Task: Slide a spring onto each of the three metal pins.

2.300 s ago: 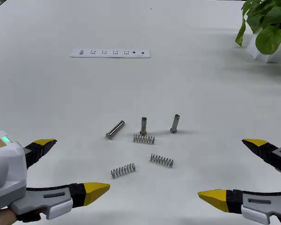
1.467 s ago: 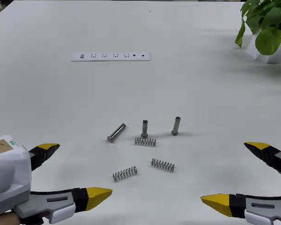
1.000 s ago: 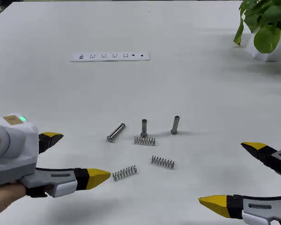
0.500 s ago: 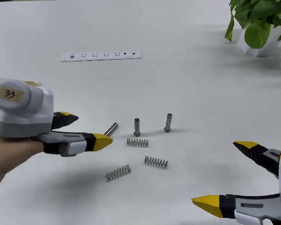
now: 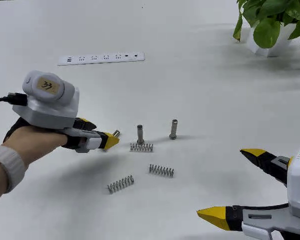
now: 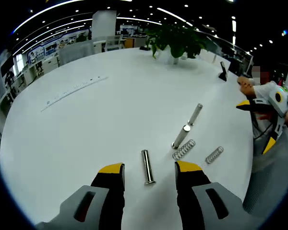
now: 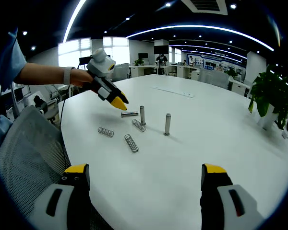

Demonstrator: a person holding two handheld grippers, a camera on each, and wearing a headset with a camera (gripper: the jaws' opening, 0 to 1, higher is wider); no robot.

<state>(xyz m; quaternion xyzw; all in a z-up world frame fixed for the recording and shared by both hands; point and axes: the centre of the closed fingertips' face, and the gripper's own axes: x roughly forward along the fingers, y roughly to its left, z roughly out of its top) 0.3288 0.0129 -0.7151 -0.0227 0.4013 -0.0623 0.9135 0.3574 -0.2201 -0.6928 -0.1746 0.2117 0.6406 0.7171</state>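
Note:
Three metal pins stand or lie mid-table: one lying pin, two upright pins. Three springs lie loose: one spring at the middle pin's foot, a second spring, a third spring. My left gripper is open and low over the table; in the left gripper view the lying pin rests between its jaws, untouched. My right gripper is open wide near the front right, nothing between its fingers; the pins and springs lie well ahead of it.
A white power strip lies at the back left. A potted plant stands at the back right corner. A mesh chair is beside the table's edge in the right gripper view.
My left gripper has moved forward and right from the front-left edge to straddle the lying pin. The right gripper has stayed near the front right. Pins and springs have not moved.

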